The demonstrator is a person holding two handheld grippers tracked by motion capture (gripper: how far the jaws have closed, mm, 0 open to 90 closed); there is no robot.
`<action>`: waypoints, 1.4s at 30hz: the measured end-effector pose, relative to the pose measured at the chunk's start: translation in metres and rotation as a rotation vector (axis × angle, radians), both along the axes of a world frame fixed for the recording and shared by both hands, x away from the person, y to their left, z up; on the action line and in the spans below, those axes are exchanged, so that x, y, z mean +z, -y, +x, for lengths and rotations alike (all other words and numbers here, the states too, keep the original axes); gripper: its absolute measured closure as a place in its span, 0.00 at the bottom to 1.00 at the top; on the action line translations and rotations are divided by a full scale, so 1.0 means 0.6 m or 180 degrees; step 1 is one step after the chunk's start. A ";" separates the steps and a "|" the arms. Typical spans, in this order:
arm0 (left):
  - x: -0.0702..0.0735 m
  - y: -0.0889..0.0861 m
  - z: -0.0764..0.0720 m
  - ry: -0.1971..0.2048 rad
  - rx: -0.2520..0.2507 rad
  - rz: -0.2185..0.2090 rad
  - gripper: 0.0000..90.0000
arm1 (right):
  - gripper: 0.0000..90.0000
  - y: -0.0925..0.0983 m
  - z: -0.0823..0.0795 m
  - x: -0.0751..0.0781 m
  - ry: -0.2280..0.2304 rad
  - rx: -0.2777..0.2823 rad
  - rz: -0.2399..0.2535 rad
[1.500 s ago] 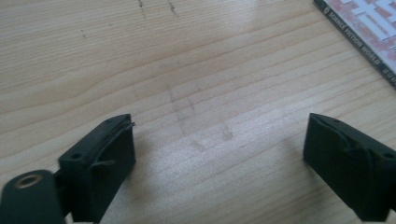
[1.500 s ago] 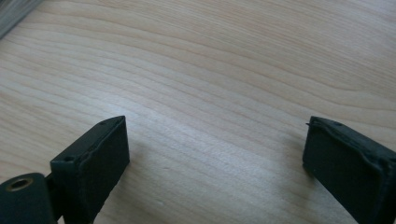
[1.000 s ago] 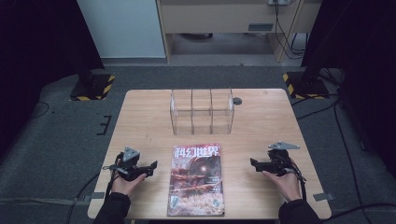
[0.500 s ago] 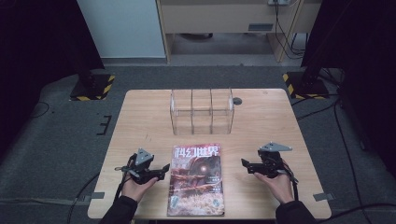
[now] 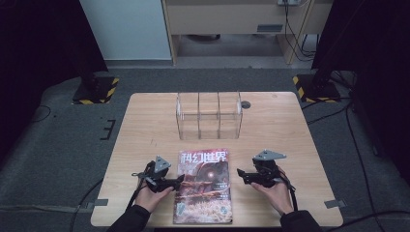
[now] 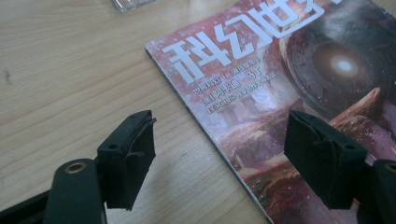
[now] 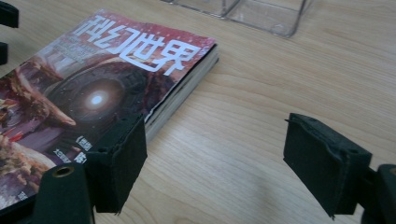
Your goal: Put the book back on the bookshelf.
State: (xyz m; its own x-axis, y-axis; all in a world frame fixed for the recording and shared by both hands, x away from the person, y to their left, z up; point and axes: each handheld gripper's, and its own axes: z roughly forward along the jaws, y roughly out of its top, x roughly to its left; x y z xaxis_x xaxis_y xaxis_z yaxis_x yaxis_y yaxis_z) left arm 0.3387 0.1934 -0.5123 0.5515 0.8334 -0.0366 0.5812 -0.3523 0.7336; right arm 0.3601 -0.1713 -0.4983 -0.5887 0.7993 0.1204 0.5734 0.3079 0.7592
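The magazine point(image 5: 204, 186) lay flat, cover up, in the lower middle of the high view, on the near part of the wooden table point(image 5: 145, 125). Its long axis ran up and down the frame, with the white title across its top edge, toward the clear plastic organizer point(image 5: 209, 115) that stood well apart from it in the middle of the frame. The left gripper point(image 5: 180, 181) sat at the lower left of centre, its tips at the magazine's left edge and pointing right. Its jaws had just been closing yet stood apart; in the left gripper view one jaw hung over bare wood and the other over the cover, with the magazine's edge running between them and neither pad pressing on it. The right gripper point(image 5: 239, 174) sat at the lower right of centre, pointing left, just beside the magazine's right edge. Its jaws had likewise just been closing but remained released, with only bare table between them.
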 end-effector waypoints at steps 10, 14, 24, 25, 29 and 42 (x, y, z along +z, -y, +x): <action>-0.016 0.011 0.005 -0.0128 -0.0059 0.0054 0.26 | 0.29 -0.037 -0.006 -0.012 0.0014 0.0249 -0.0147; -0.021 0.017 0.005 -0.0172 -0.0115 0.0074 0.24 | 0.35 -0.049 -0.008 -0.015 -0.0053 0.0364 -0.0070; -0.029 0.017 0.008 -0.0194 -0.0126 -0.0016 0.18 | 0.37 -0.077 -0.012 -0.036 -0.0181 0.0464 -0.0098; -0.030 0.018 0.007 -0.0185 -0.0123 -0.0035 0.17 | 0.37 -0.080 -0.012 -0.038 -0.0212 0.0486 -0.0095; -0.031 0.019 0.008 -0.0162 -0.0174 -0.0032 0.17 | 0.40 -0.089 -0.012 -0.046 -0.0340 0.0526 -0.0036; -0.032 0.045 0.007 -0.0164 -0.0251 -0.0027 0.14 | 0.40 -0.094 -0.018 -0.057 -0.0290 0.0369 0.0240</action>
